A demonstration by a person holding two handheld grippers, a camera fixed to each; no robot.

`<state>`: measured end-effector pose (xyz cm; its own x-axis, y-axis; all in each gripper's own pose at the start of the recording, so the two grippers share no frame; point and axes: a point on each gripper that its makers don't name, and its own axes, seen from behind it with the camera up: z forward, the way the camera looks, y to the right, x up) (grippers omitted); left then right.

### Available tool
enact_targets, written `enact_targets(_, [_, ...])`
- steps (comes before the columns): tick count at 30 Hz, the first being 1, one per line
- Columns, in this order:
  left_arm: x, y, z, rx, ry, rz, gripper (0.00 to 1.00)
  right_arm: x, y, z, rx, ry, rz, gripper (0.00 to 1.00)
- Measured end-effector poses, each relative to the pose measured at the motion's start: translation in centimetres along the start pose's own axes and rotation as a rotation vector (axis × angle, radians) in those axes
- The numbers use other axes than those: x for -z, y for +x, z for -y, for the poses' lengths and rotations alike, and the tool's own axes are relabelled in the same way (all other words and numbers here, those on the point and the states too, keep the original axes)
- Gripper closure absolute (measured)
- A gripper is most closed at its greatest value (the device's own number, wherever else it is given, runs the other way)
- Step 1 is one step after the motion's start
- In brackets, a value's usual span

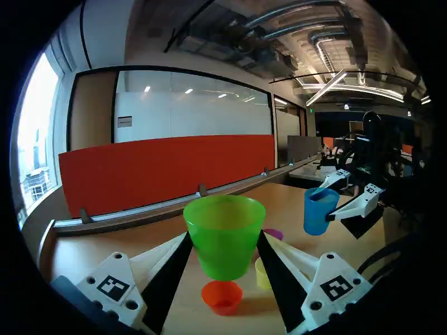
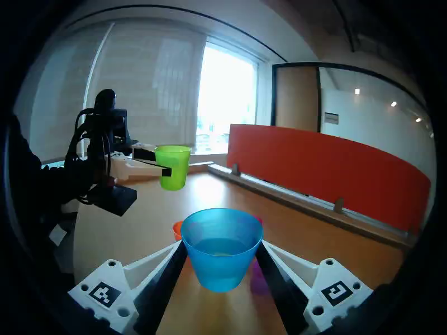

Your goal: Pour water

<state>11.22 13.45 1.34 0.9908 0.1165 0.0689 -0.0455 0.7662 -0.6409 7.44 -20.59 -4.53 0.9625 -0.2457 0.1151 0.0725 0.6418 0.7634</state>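
The left gripper [image 1: 224, 237] clamps the green cup [image 1: 224, 215] upright above the table [image 1: 112, 245]; the right gripper [image 2: 222, 248] pinches the blue cup [image 2: 220, 274] level, seemingly to keep its water [image 2: 222, 245] in. They hang well apart, probably awaiting the pour.

Green cup [image 1: 224, 234], blue cup [image 2: 222, 251], orange cup [image 1: 222, 297], yellow cup [image 1: 261, 274], perhaps purple cup [image 1: 274, 233]; red partition [image 1: 167, 167]; tan bench [image 1: 112, 240].
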Motion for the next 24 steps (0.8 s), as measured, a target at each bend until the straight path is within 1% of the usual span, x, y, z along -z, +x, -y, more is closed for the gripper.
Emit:
enact_targets(2, [0.00, -0.30, -0.11, -0.001, 0.001, 0.001, 0.19, -0.07, -0.01, 0.04, 0.000, 0.002, -0.001, 0.12])
enact_targets(5, [-0.01, -0.58, -0.46, 0.013, -0.009, -0.002, 0.19, -0.13, 0.03, 0.05, 0.002, 0.003, -0.001, 0.12])
enact_targets(14, [0.41, -0.80, -0.54, 0.056, -0.015, -0.029, 0.19, -0.14, 0.23, 0.02, 0.005, 0.004, -0.007, 0.12])
enact_targets(24, [0.91, -1.07, -0.96, 0.053, -0.025, -0.045, 0.20, -0.31, 0.35, 0.07, 0.007, 0.006, -0.012, 0.12])
